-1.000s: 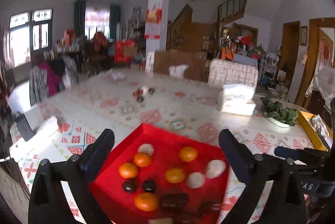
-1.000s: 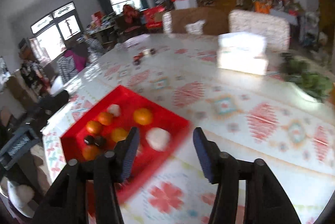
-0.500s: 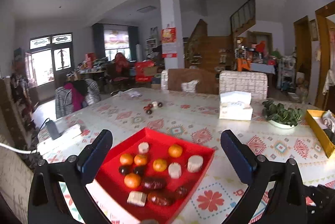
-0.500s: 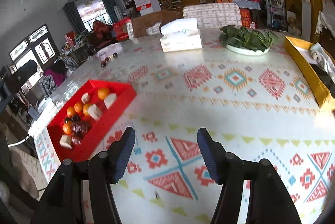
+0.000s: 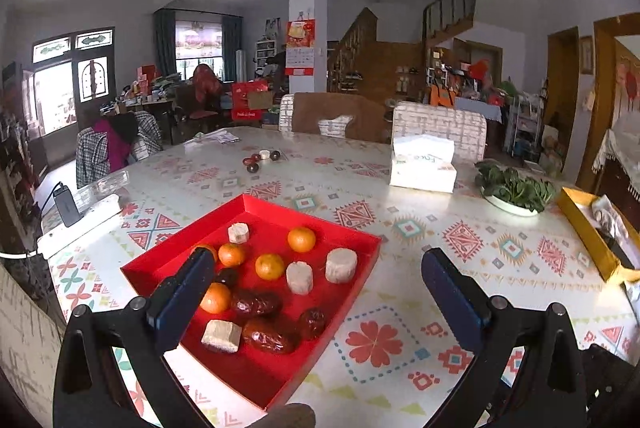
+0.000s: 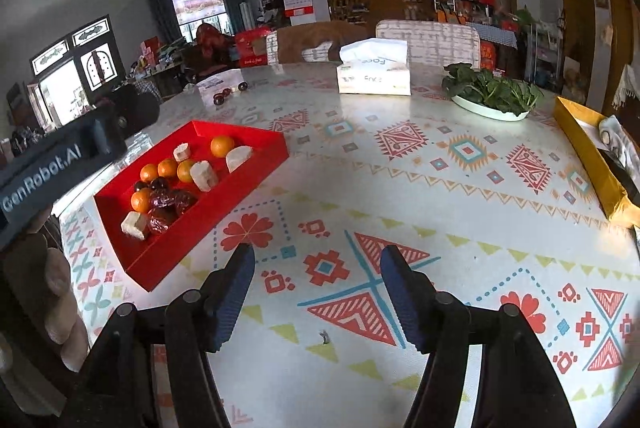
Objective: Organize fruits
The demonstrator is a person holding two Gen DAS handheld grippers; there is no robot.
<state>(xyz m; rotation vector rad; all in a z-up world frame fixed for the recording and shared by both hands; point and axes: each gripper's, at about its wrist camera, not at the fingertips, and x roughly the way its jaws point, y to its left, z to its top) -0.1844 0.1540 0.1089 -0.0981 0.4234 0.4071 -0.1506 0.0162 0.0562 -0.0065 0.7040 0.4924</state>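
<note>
A red tray (image 5: pixel 320 218) (image 6: pixel 200 224) lies on the patterned table. It holds several oranges (image 5: pixel 301 239) (image 6: pixel 221 145), dark red dates (image 5: pixel 256 304) (image 6: pixel 176 200) and pale cut pieces (image 5: pixel 341 265) (image 6: pixel 204 175). My left gripper (image 5: pixel 316 260) hangs open and wide over the tray's near side with nothing between its fingers; its left finger hides part of one orange. My right gripper (image 6: pixel 316 256) is over bare tablecloth to the right of the tray, its jaws opening and empty. A few loose dark fruits (image 5: pixel 260 158) (image 6: pixel 228 93) lie far back on the table.
A tissue box (image 5: pixel 423 164) (image 6: pixel 374 74) and a plate of greens (image 5: pixel 514 190) (image 6: pixel 492 94) stand at the back right. A yellow box (image 5: pixel 592 232) (image 6: pixel 588 148) lies along the right edge. A hand (image 6: pixel 60 288) holds the left gripper's body at the left.
The left gripper drew back from close over the tray, so the whole tray shows. The right gripper swung off the tray to the right over the tablecloth, and its jaws widened.
</note>
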